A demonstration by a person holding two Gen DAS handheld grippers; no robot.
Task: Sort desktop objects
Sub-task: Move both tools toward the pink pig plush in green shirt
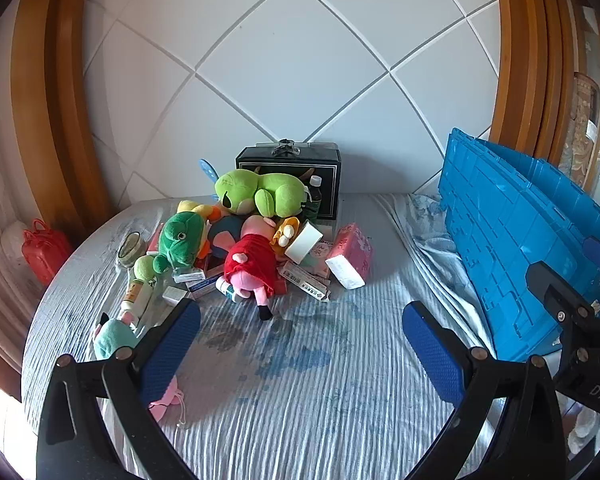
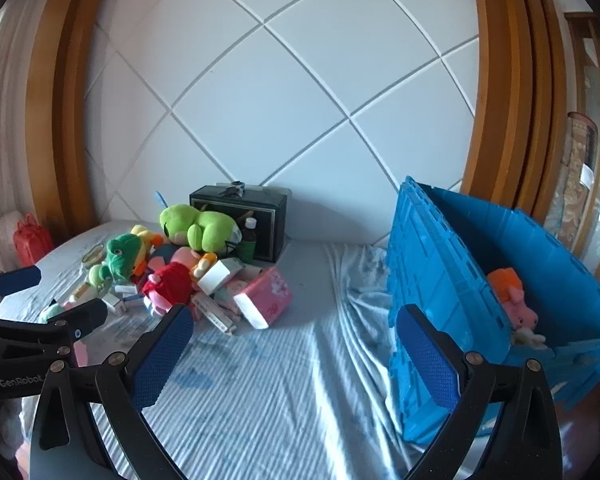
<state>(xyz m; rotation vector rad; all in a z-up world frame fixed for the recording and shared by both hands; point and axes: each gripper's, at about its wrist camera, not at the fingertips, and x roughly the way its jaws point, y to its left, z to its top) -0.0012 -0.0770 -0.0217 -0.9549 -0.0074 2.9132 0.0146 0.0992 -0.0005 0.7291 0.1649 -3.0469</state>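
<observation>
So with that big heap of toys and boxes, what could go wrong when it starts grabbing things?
Pulling the red-dressed plush may drag the small boxes beneath it off the pile. The dark bottle stands behind the light green plush and could tip. The blue crate leans tilted, so dropped toys might miss it.

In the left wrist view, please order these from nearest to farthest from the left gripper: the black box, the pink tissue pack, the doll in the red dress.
From the left gripper:
1. Doll in the red dress, front of the pile.
2. Pink tissue pack, right edge of the pile.
3. Black box, at the back against the wall.
</observation>
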